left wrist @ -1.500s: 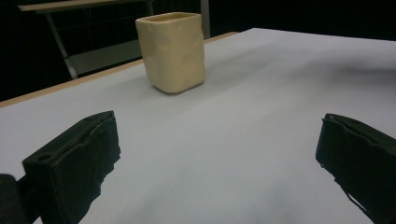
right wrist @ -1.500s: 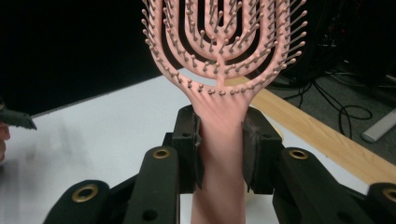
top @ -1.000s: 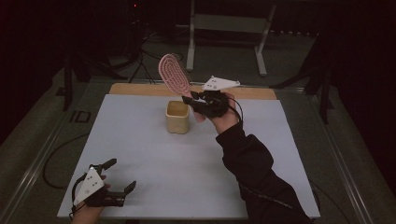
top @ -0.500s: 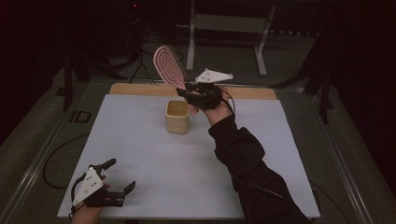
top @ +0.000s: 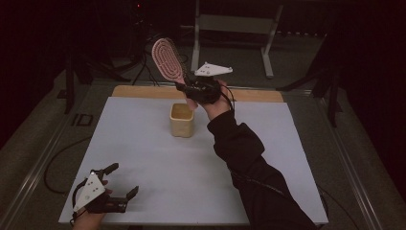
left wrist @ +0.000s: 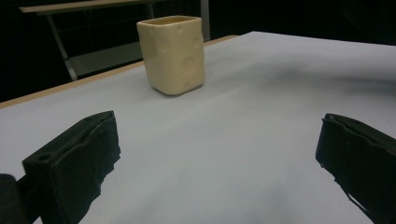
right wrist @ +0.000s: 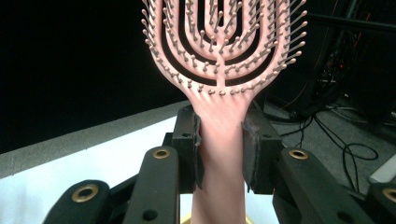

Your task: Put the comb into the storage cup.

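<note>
the right gripper (top: 187,89) is raised above the far half of the table (top: 143,143), its 2 black jaws clamped on the handle of a pink hairbrush (top: 166,60), with a grey three-cornered plate on top of it. in the right gripper view the pads press against both sides of the brush (right wrist: 219,70) handle just below the head, so the jaws stand only partly closed, held apart by the handle's width. the brush head is an open design of nested loops studded with bristles; in the high view it tilts up and away to the left, over the table's far edge. a cream-coloured cup (top: 182,120) stands upright on the white table surface, below the gripper and a little nearer the person, apart from the brush. in the left gripper view the cup (left wrist: 172,53) shows a squarish, dimpled body with its mouth open upward. the person's right arm, in a dark sleeve (top: 249,167), reaches in from the bottom right. the left gripper (top: 119,184) sits low at the near left corner of the table, well apart from the cup, its 2 jaws spread wide with nothing between them but bare table.
</note>
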A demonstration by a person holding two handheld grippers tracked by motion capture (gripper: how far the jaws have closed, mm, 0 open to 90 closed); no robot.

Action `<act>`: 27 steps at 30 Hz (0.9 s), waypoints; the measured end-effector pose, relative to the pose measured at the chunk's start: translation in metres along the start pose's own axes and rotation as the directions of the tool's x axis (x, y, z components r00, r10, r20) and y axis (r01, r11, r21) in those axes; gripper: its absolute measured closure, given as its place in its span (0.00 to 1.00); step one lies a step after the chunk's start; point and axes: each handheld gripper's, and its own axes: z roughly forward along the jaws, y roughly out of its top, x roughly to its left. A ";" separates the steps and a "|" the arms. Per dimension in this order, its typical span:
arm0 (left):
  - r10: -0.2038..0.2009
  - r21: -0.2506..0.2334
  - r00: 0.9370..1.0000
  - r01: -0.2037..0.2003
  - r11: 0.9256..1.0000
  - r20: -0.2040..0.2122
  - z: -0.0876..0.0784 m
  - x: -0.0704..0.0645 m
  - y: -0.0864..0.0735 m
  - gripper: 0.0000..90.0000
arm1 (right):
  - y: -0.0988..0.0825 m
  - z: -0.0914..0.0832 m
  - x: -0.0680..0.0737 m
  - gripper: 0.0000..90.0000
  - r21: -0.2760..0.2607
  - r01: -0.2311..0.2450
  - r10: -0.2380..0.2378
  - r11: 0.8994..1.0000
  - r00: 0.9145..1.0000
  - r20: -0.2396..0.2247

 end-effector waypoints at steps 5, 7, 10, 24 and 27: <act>0.000 -0.001 1.000 0.000 1.000 0.001 -0.001 0.000 0.000 0.00 | 0.005 0.008 -0.002 0.78 -0.018 0.005 -0.005 1.000 1.000 -0.008; -0.003 -0.002 1.000 0.003 1.000 0.001 -0.001 0.001 0.000 0.00 | 0.005 0.012 -0.002 0.78 -0.022 0.001 -0.001 1.000 1.000 -0.013; -0.003 -0.006 1.000 0.003 1.000 0.002 -0.002 0.000 0.000 0.00 | 0.003 0.017 -0.005 0.78 -0.039 -0.013 0.012 0.999 1.000 -0.027; -0.008 -0.007 1.000 0.008 1.000 0.002 -0.002 0.001 -0.001 0.00 | -0.023 0.036 -0.018 0.78 -0.067 -0.073 0.069 0.995 0.996 -0.059; -0.008 -0.006 1.000 0.008 1.000 0.002 -0.002 0.001 -0.001 0.00 | -0.026 0.037 -0.019 0.78 -0.067 -0.073 0.069 0.995 0.996 -0.063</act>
